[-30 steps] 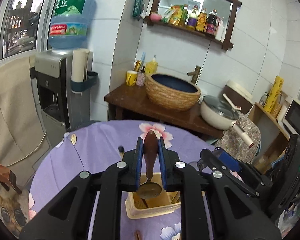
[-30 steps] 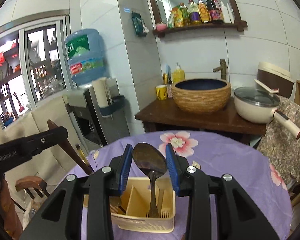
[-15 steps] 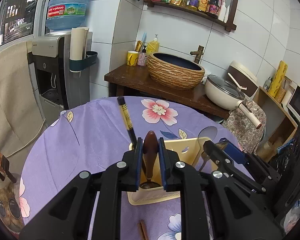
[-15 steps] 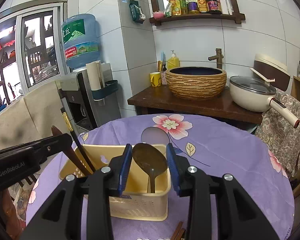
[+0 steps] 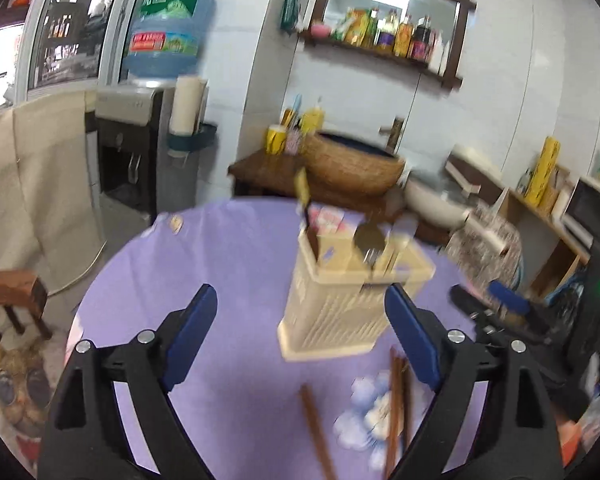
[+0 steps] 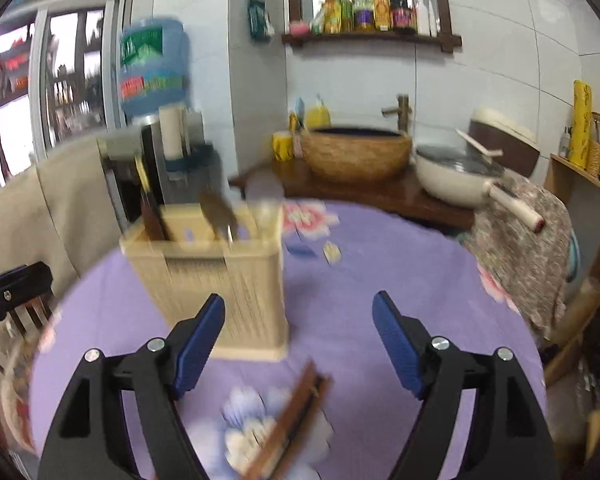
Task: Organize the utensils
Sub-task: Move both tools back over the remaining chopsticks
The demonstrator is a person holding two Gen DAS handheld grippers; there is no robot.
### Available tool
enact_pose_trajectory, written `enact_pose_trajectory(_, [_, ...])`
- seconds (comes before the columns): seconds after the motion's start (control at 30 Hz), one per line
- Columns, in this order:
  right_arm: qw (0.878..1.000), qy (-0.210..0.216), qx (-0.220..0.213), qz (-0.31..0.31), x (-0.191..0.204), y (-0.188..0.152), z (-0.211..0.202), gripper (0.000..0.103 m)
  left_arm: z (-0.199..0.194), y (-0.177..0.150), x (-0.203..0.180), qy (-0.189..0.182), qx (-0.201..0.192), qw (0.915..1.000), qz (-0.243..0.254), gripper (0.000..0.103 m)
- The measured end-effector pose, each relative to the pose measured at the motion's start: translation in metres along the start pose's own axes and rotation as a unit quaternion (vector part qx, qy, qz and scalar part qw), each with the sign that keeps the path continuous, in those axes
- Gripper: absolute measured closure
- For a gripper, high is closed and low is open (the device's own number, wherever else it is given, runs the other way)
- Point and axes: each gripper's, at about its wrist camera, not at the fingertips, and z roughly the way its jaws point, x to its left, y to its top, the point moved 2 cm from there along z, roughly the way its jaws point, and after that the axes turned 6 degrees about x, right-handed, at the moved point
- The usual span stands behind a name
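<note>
Utensils now stand in the beige holder (image 5: 340,300) on the purple table (image 5: 228,264). Both grippers tilt downward, jaws just sprung wide and empty: the left gripper (image 5: 300,340) has released its wooden-handled spoon, the right gripper (image 6: 300,340) its metal spoon. Chopsticks (image 6: 292,420) lie nearby.

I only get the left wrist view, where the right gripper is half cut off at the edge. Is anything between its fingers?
Observer: No. The right gripper is open; its jaws have just been opening and nothing sits between them.
Operator: How do the loose chopsticks lie relative to it?
Observer: The chopsticks lie on the tablecloth just ahead of it, low between its two fingers.
Operator: And the utensil holder?
Observer: The utensil holder stands upright beyond its left finger, left of centre in its view.
</note>
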Motion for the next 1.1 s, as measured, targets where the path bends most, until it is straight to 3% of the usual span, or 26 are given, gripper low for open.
enact_pose_trajectory(0.1, [0.998,-0.031,0.044,-0.009,0.0,-0.034,0.012,0.028,0.017,-0.043,0.012,0.023,0.057,0.9981,-0.006,0.018])
enact_pose_trajectory(0.2, [0.995,-0.018,0.099,0.017,-0.006,-0.062,0.03,0.032,0.034,-0.076,0.021,0.025,0.11,0.9935,-0.017,0.029])
enact_pose_trajectory(0.3, [0.992,-0.026,0.121,0.023,-0.004,-0.078,0.042,0.034,0.05,-0.102,0.016,0.017,0.151,0.9883,-0.009,0.036])
enact_pose_trajectory(0.67, [0.988,-0.043,0.148,0.022,-0.002,-0.09,0.06,0.037,0.069,-0.132,-0.007,0.015,0.181,0.9828,0.036,0.039])
enact_pose_trajectory(1.0, [0.984,-0.056,0.163,0.035,-0.019,-0.093,0.057,0.043,0.077,-0.138,-0.002,0.05,0.182,0.9809,0.047,0.039])
enact_pose_trajectory(1.1, [0.985,-0.023,0.157,0.07,-0.035,-0.092,0.049,0.045,0.074,-0.135,0.015,0.065,0.183,0.9807,0.027,0.039])
